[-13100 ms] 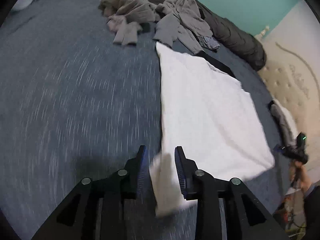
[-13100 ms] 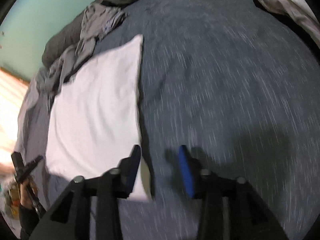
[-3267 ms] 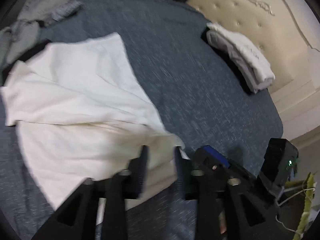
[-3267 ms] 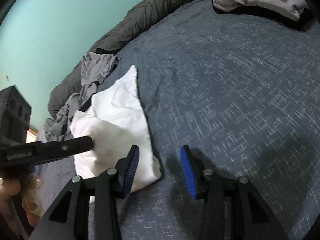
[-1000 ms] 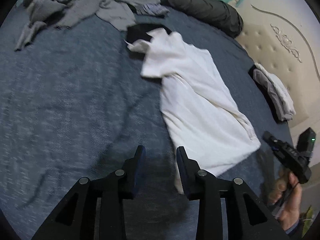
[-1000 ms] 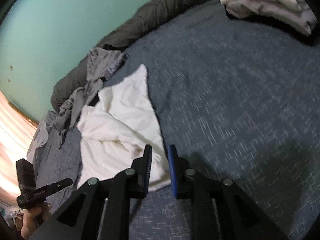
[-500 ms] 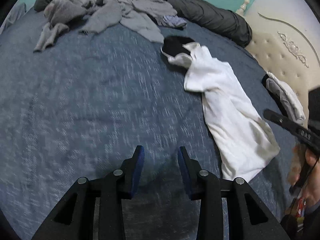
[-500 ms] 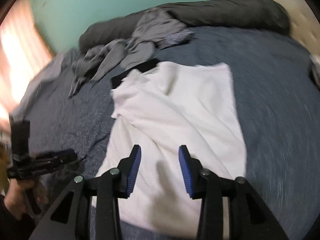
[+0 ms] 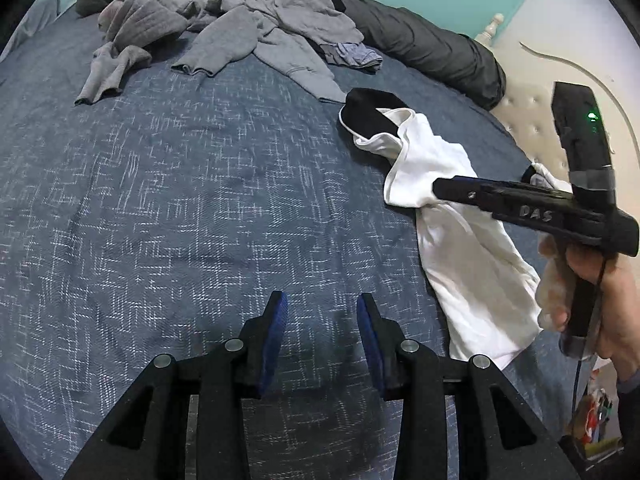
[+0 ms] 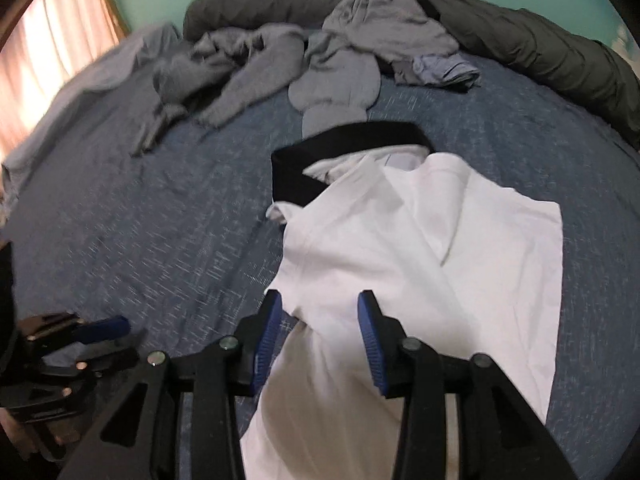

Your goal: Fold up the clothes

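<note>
- The white, soft cotton T-shirt lies crumpled on the blue woven bed cover, just in front of the pile of grey clothes.
- It looks light and floppy, so it will sag and bunch up.
- Its corners and bottom edge look best to pinch.
- The right tongs hang partly open over the shirt, holding nothing.
- The left tongs are partly open beside the shirt, empty.

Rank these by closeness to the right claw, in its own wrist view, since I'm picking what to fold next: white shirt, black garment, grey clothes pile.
1. White shirt: directly under the right claw.
2. Black garment: just beyond the shirt's collar.
3. Grey clothes pile: farthest, against the dark duvet roll.
</note>
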Tool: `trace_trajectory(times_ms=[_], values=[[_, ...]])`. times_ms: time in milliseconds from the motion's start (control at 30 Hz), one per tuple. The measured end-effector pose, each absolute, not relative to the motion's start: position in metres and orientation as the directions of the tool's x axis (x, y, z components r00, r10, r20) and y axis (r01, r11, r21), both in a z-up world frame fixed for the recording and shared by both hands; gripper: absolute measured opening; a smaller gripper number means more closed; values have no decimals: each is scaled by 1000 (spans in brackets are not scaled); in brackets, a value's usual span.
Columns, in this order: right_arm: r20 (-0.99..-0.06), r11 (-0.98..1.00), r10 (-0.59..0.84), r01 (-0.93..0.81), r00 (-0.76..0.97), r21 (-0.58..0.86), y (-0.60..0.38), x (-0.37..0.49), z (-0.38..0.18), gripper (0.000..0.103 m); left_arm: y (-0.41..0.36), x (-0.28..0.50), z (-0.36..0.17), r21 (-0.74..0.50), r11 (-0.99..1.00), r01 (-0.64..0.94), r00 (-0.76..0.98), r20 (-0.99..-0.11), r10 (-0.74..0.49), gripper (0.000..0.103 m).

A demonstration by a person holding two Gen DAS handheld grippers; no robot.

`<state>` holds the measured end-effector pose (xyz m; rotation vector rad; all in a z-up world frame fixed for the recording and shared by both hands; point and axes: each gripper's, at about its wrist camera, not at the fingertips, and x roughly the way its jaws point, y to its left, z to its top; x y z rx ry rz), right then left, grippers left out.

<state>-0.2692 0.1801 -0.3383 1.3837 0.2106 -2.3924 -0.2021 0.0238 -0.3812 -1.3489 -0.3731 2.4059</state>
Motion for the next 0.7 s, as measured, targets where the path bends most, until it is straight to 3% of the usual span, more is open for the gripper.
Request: trace_trajectory(times_ms=[267, 467, 567, 700], values=[[-883, -912, -161, 409, -440, -37, 166, -273, -357, 40, 18, -204, -378, -435, -884, -168, -478, -749, 459, 40], [-867, -913, -190, 408, -462, -17, 173, -267, -355, 39, 16, -208, -380, -472, -867, -158, -471, -736, 486, 40], [-855, -923, -228, 384, -465, 38, 183, -267, -354, 22, 14, -209, -378, -475, -865, -162, -477, -730, 490, 41], [-850, -927, -268, 363, -454, 99, 196, -271, -352, 9, 15, -210, -380, -478, -864, -157, -475, -730, 491, 41]])
